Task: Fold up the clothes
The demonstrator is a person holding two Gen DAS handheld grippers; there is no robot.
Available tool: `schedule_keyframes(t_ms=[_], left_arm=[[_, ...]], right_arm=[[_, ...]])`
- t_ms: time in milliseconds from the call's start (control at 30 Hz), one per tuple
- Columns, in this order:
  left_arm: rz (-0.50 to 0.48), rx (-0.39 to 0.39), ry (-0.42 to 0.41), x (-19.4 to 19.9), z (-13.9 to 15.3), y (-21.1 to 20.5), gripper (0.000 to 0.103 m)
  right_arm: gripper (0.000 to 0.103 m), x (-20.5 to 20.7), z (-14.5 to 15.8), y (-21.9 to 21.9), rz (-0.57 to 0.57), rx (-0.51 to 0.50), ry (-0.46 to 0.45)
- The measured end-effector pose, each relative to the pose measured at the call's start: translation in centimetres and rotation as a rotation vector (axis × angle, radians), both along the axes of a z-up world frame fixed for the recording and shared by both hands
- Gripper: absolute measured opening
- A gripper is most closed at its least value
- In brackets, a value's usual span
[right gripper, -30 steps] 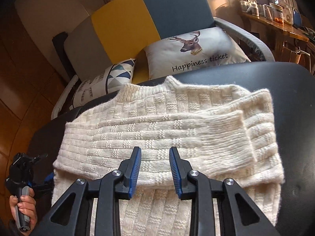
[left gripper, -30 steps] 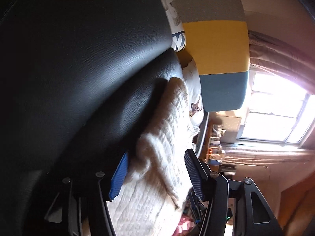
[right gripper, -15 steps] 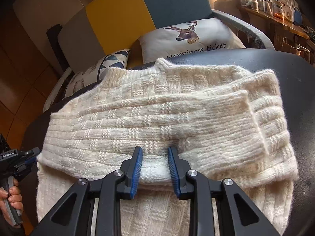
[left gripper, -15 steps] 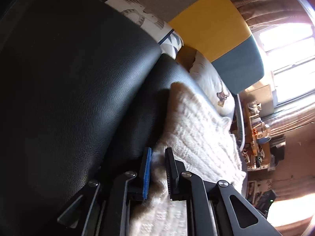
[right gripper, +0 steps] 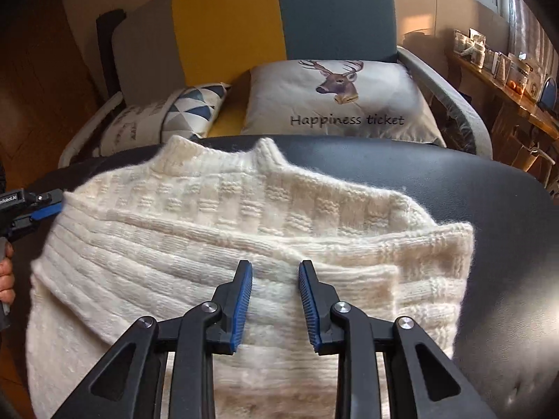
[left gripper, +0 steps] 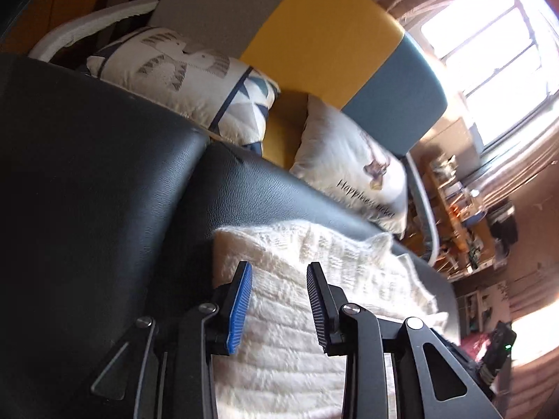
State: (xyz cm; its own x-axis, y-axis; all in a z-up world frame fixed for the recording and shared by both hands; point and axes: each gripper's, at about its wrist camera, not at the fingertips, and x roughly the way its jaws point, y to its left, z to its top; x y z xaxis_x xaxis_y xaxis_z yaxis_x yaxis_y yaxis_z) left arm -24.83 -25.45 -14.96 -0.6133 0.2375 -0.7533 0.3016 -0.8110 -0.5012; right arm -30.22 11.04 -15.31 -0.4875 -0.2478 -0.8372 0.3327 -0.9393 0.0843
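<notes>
A black leather cushion (right gripper: 471,209) carries a cream knitted sweater (right gripper: 195,230), which lies flat on it, folded, its collar toward the far edge. The leather shows bare to the right of the sweater and beyond the collar.

Grey-yellow-blue sofa (right gripper: 244,28) holds deer cushion (right gripper: 335,97); bright window (left gripper: 489,45) beyond sofa, cluttered wooden shelf (right gripper: 506,80) right of it.

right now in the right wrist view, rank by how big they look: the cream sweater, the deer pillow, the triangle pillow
1. cream sweater, by far the largest, though it lies nearest the camera, which inflates it.
2. deer pillow.
3. triangle pillow, smallest as seen; the sweater and the black cushion hide part of it, so its true size is unsure.
</notes>
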Motion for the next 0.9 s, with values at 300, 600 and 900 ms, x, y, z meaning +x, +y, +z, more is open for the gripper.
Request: schedule_keyframes(t_ms=[300, 600, 900], left_arm=[[-0.092, -0.329, 0.003, -1.2, -1.4, 3.8, 0.029], [-0.073, -0.284, 0.053, 3.1, 2.6, 4.6, 0.032], [-0.095, -0.227, 0.059, 17.3, 2.9, 6.0, 0.045]], right_arm=[[0.027, 0.5, -1.5, 1.0, -0.015, -0.026, 0.063], [0.028, 0.9, 0.1, -0.1, -0.023, 0.053, 0.055], [0.033, 11.1, 3.7, -0.9, 0.075, 0.147, 0.141]])
